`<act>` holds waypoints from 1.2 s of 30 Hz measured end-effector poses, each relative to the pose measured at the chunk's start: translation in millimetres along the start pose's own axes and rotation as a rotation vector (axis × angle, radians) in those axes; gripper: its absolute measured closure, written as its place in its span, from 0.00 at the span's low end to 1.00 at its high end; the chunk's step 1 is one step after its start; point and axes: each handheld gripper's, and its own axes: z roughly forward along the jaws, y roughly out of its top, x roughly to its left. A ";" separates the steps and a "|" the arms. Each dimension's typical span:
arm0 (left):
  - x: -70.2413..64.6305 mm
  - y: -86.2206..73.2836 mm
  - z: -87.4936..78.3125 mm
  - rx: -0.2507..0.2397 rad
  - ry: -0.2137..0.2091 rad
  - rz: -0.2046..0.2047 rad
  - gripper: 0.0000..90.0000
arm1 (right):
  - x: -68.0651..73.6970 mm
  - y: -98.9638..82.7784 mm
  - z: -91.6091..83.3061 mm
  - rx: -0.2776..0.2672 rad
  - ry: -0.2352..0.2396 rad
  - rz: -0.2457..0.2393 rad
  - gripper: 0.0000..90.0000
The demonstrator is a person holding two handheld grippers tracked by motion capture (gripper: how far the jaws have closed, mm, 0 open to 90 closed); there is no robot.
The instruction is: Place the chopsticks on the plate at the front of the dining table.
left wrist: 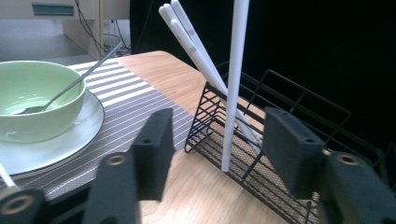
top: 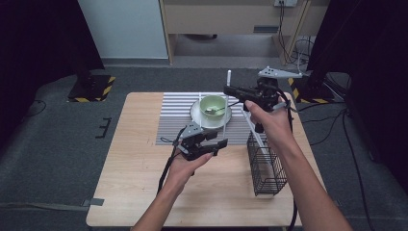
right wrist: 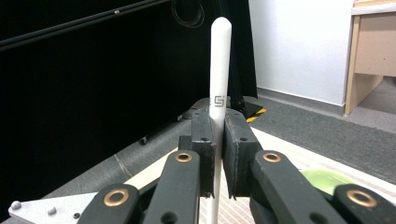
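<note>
My right gripper (top: 227,90) (right wrist: 219,128) is shut on a white chopstick (top: 229,77) (right wrist: 220,56) and holds it upright, its lower end hanging near the left end of the black wire basket (top: 267,168) (left wrist: 261,179). My left gripper (top: 220,139) (left wrist: 219,140) sits level by that lower end with its jaws half apart. In the left gripper view the chopstick (left wrist: 236,70) stands between the pads with a gap on each side. A few more white chopsticks (top: 255,132) (left wrist: 196,46) lean in the basket.
A green bowl (top: 213,103) (left wrist: 37,88) with a metal spoon (left wrist: 70,88) sits on a white plate (top: 197,115) (left wrist: 70,140), on a striped placemat (top: 178,120) at the back of the wooden table (top: 134,183). The basket stands at the right edge.
</note>
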 end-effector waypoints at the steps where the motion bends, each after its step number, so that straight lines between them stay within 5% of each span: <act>1: -0.9 -0.1 0.1 0.000 0.003 0.004 0.55 | 0.0 0.0 0.0 0.000 0.000 0.000 0.94; 17: -6.1 -0.4 1.7 -0.002 0.013 0.012 0.94 | 2.2 -0.4 2.5 0.004 0.025 0.013 0.93; 27: -7.3 -0.4 0.5 -0.004 0.035 0.011 0.96 | 2.4 -1.4 5.1 0.006 0.033 0.007 0.93; 36: -1.0 4.3 -3.0 -0.031 0.108 -0.010 0.96 | -0.2 -5.8 0.1 0.032 -0.017 -0.040 0.64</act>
